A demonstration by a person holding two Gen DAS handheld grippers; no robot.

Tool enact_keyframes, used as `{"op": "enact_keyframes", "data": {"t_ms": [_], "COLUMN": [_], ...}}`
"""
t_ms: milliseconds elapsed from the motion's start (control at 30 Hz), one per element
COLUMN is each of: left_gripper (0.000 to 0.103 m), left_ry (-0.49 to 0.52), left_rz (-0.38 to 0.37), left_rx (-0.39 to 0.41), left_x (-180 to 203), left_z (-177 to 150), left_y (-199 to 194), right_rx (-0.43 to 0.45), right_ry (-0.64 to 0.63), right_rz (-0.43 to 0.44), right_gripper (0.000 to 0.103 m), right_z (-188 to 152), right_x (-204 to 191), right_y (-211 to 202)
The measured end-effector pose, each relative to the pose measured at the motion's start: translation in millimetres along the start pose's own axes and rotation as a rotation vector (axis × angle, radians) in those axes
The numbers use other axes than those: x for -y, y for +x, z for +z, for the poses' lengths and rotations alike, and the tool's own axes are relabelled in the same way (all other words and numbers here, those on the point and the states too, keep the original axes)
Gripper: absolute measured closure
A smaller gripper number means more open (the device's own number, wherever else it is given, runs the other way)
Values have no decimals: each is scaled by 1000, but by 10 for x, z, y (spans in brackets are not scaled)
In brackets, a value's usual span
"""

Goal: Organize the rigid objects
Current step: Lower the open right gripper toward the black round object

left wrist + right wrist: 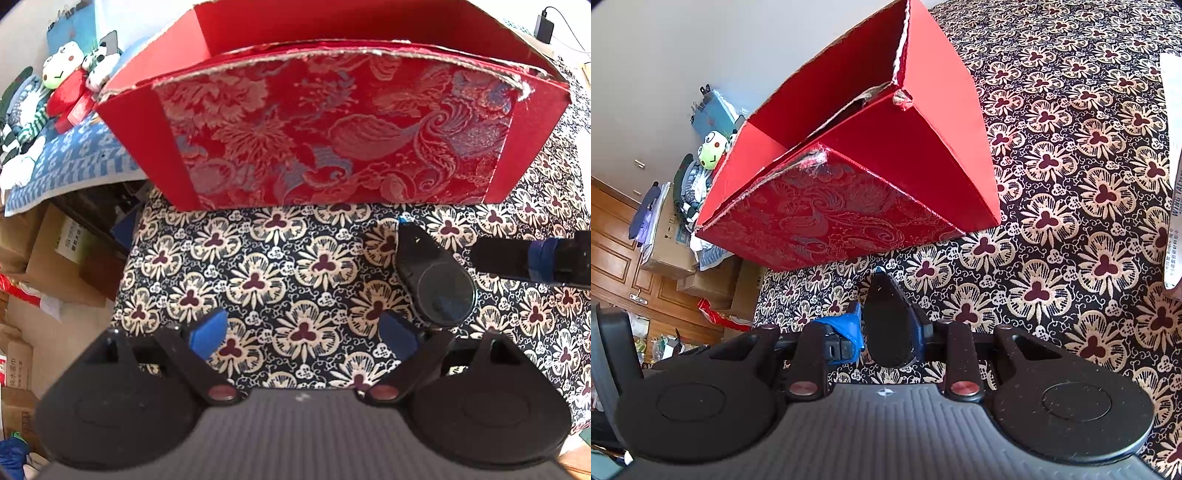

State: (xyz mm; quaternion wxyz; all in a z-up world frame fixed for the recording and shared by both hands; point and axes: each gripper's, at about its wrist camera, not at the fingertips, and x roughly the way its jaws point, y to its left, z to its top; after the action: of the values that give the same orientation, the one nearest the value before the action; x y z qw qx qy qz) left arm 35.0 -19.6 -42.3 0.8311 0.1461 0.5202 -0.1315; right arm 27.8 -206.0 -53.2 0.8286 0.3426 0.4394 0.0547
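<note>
An open red cardboard box (pixel 332 125) with a brocade front panel stands on the flower-patterned cloth (pixel 280 273). It shows again in the right wrist view as the red box (pixel 849 166), seen corner-on with its inside mostly hidden. My left gripper (pixel 303 332) hangs open just before the box, nothing between its blue pads (pixel 208 330). My right gripper (pixel 888 332) is shut on a black teardrop-shaped object (pixel 886 306), its tip pointing at the box. In the left wrist view that object (pixel 432 284) hovers low over the cloth at the right, held from the right by a taped finger (pixel 535 258).
Plush toys (pixel 66 74) lie on a blue patterned cloth (pixel 74 158) left of the box. Cardboard boxes (pixel 62 258) are stacked on the floor beyond the cloth's left edge. A white printed paper (pixel 1172 166) lies at the far right. A black charger (pixel 545 27) sits behind the box.
</note>
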Motion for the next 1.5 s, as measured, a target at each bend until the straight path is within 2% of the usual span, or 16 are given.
{"op": "enact_keyframes", "data": {"t_ms": [333,900,1067,1367,1500], "left_gripper": [11,11,11,11,10], "left_ry": [-3,46,53,-43,-49], "left_rz": [11,-60,-102,-150,-177], "left_rx": [-17,-47,-45,-60,-31], "left_x": [-49,37,-8,-396,-435], "left_z": [16,-2,-52,-310,-361], "left_y": [28,93,83,105,61], "right_rx": [-7,-46,-48,-48,-55], "right_ry": [9,37,42,65,62], "right_rz": [-17,-27,-38,-65,-62], "right_gripper": [92,92,92,93,93], "right_z": [26,53,59,79,96], "right_x": [22,121,177,345,336], "right_y": [70,194,145,66,93]}}
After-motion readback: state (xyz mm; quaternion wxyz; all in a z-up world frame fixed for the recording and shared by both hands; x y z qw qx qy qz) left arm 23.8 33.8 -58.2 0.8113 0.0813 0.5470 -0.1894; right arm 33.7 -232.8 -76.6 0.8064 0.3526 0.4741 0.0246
